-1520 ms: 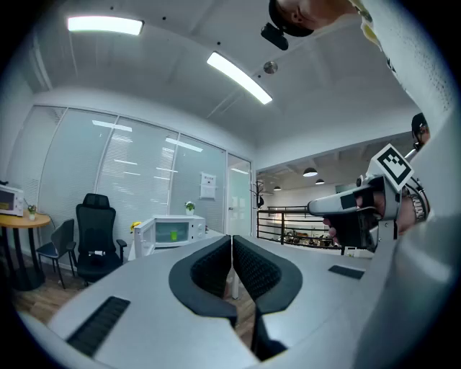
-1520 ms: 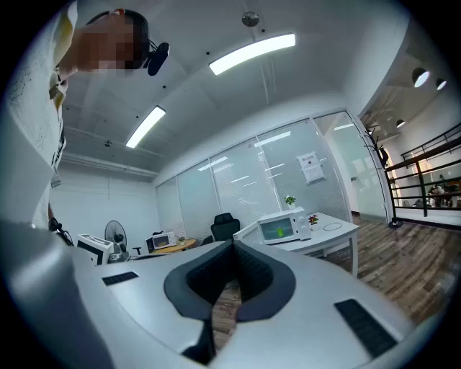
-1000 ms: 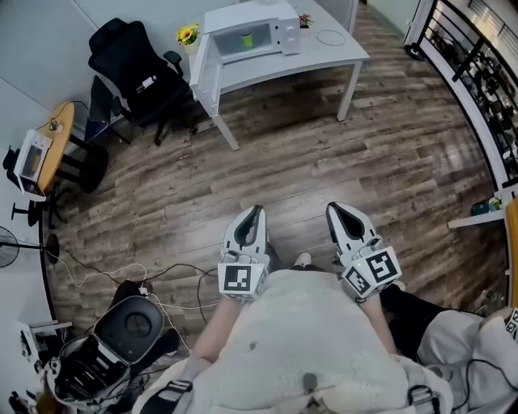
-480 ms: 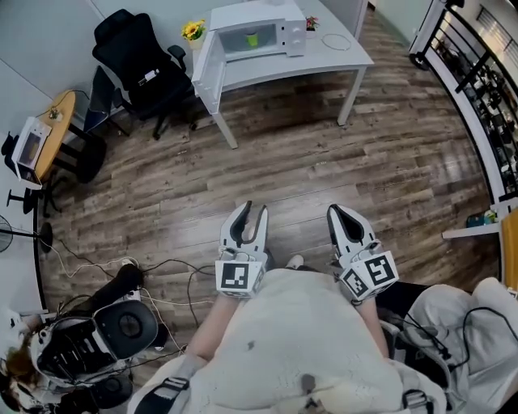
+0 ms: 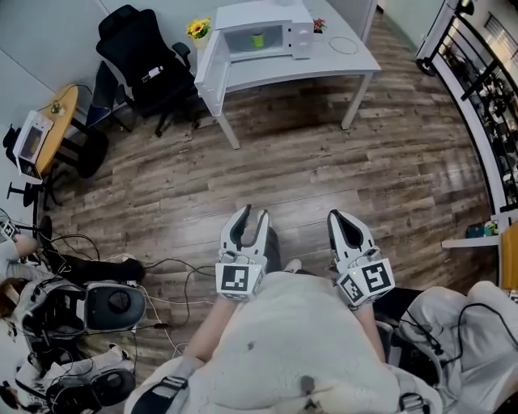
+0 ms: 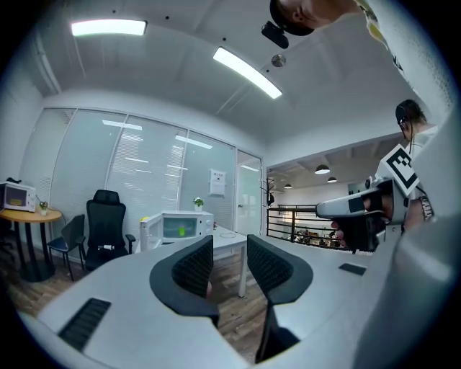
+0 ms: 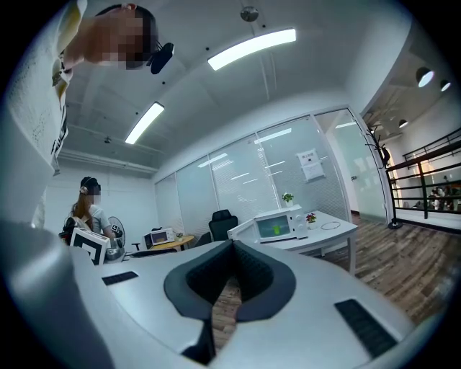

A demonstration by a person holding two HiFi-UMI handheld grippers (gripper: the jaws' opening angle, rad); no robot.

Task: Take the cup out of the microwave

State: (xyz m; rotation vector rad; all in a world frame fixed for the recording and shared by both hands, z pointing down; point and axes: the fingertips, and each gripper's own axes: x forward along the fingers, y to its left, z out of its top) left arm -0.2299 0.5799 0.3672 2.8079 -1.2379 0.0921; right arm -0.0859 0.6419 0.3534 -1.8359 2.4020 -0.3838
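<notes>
Cup (image 5: 257, 39) in the microwave (image 5: 283, 16) is only a tiny green speck, and the railing (image 5: 477, 97) runs off the right edge.

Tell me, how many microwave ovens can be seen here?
2. A white microwave oven with its door open stands on the white table; a smaller white one sits on the round wooden table at left. Others may be hidden.

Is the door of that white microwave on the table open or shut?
Open. The door of the white microwave stands swung out to its left, and a green cup shows inside.
</notes>
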